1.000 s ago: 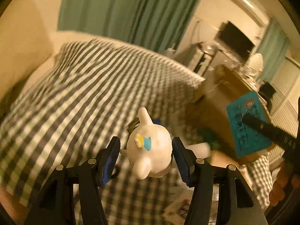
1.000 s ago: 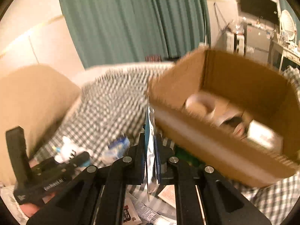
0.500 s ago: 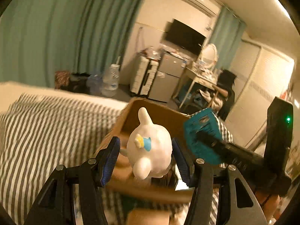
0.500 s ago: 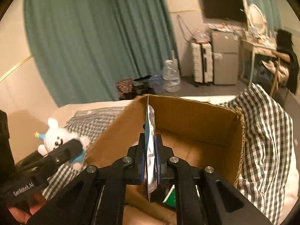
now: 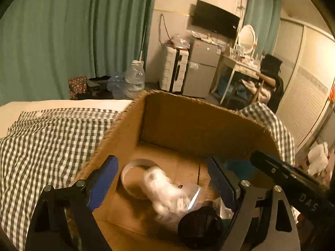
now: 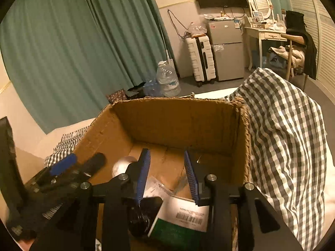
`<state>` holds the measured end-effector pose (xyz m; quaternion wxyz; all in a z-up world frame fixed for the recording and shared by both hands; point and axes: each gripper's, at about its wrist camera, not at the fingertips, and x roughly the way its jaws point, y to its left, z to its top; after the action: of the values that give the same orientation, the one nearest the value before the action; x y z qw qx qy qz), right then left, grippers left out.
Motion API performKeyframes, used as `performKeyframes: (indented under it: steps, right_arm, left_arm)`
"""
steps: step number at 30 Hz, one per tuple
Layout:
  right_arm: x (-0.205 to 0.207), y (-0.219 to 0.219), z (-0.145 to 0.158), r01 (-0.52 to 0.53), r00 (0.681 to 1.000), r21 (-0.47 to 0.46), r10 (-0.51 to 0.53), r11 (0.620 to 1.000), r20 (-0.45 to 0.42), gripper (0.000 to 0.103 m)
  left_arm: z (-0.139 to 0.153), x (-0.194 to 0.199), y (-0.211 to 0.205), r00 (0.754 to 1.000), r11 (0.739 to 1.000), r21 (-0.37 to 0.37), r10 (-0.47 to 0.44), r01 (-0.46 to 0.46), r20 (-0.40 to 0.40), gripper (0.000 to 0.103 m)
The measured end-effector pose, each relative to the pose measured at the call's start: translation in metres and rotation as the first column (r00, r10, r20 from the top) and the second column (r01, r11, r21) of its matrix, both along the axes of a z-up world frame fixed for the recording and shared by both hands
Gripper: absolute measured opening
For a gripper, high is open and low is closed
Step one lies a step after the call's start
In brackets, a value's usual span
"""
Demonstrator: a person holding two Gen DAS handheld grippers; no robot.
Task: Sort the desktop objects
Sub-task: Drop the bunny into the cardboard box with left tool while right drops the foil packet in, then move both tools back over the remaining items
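Observation:
An open cardboard box [image 5: 188, 123] [image 6: 178, 117] stands on a checked cover. My left gripper [image 5: 163, 179] is open over the box. The white plush toy [image 5: 165, 192] is blurred below it, inside the box, next to a round metal tin [image 5: 136, 177]. My right gripper [image 6: 167, 173] is open and empty over the same box. A teal packet [image 5: 238, 167] shows inside the box by the right gripper's finger. A white and green carton [image 6: 184, 215], a clear bag [image 6: 157, 188] and a black round object [image 5: 201, 226] also lie in the box.
The checked cover [image 5: 48, 144] [image 6: 289, 146] spreads on both sides of the box. Behind are green curtains [image 5: 73, 37], a water bottle [image 5: 134, 79], a white suitcase [image 6: 201, 58], a small fridge [image 6: 228, 48] and a desk with a chair [image 6: 293, 41].
Both grippers moved over the box and opened. The plush toy dropped out of the left gripper into the box. The foil packet left the right gripper.

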<state>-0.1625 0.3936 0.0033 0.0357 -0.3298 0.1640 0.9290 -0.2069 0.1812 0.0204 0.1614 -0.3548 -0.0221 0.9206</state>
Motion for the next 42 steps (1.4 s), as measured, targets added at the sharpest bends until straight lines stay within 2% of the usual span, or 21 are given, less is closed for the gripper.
performKeyframes:
  steps: [6, 10, 12, 15, 16, 19, 23, 27, 30, 32, 36, 41, 42]
  right_arm:
    - [0.045, -0.009, 0.009, 0.007, 1.000, 0.005, -0.007, 1.000, -0.015, 0.034]
    - [0.078, -0.031, 0.021, -0.026, 0.999, 0.004, 0.026, 1.000, -0.032, 0.034]
    - [0.094, -0.043, 0.022, -0.066, 0.997, -0.020, 0.065, 0.998, -0.035, 0.034]
    - [0.112, -0.068, 0.020, -0.122, 0.992, 0.006, 0.122, 0.993, -0.022, 0.034]
    - [0.117, -0.077, 0.017, -0.142, 0.990, 0.017, 0.142, 0.990, -0.010, 0.038]
    - [0.134, -0.094, 0.002, -0.171, 0.985, 0.014, 0.171, 0.985, -0.014, 0.071]
    - [0.147, -0.108, -0.032, -0.177, 0.984, -0.026, 0.177, 0.984, 0.017, 0.072]
    - [0.142, -0.122, -0.061, -0.174, 0.981, 0.012, 0.173, 0.985, 0.085, 0.072]
    - [0.135, -0.131, -0.073, -0.187, 0.976, 0.017, 0.184, 0.982, 0.116, 0.072]
    - [0.130, -0.137, -0.078, -0.205, 0.972, 0.016, 0.201, 0.979, 0.118, 0.072]
    - [0.120, -0.150, -0.090, -0.221, 0.965, 0.063, 0.209, 0.973, 0.160, 0.072]
    - [0.109, -0.157, -0.104, -0.248, 0.953, 0.089, 0.226, 0.965, 0.204, 0.072]
    - [0.108, -0.159, -0.104, -0.253, 0.951, 0.094, 0.230, 0.963, 0.208, 0.072]
  left_arm:
    - [0.035, 0.041, -0.045, 0.999, 0.999, 0.028, 0.031, -0.030, -0.034, 0.090]
    - [0.065, 0.085, -0.076, 0.996, 0.999, 0.025, 0.035, -0.033, -0.084, 0.095]
    - [0.072, 0.101, -0.090, 0.995, 0.999, 0.012, 0.044, -0.043, -0.095, 0.096]
    - [0.072, 0.123, -0.114, 0.993, 0.998, -0.008, 0.065, -0.066, -0.102, 0.099]
    - [0.069, 0.128, -0.121, 0.992, 0.997, -0.014, 0.076, -0.078, -0.103, 0.101]
    - [0.052, 0.149, -0.146, 0.986, 0.992, -0.038, 0.117, -0.122, -0.119, 0.103]
    - [0.002, 0.166, -0.169, 0.980, 0.978, -0.106, 0.171, -0.182, -0.103, 0.103]
    - [-0.055, 0.178, -0.185, 0.967, 0.955, -0.157, 0.247, -0.253, -0.057, 0.103]
    - [-0.088, 0.177, -0.193, 0.962, 0.953, -0.144, 0.273, -0.268, 0.014, 0.103]
    - [-0.102, 0.171, -0.198, 0.960, 0.955, -0.132, 0.275, -0.266, 0.058, 0.103]
    - [-0.109, 0.161, -0.203, 0.955, 0.946, -0.150, 0.294, -0.286, 0.035, 0.103]
    - [-0.132, 0.154, -0.236, 0.930, 0.940, -0.098, 0.338, -0.327, 0.144, 0.103]
    - [-0.135, 0.155, -0.238, 0.932, 0.941, -0.113, 0.334, -0.320, 0.141, 0.103]
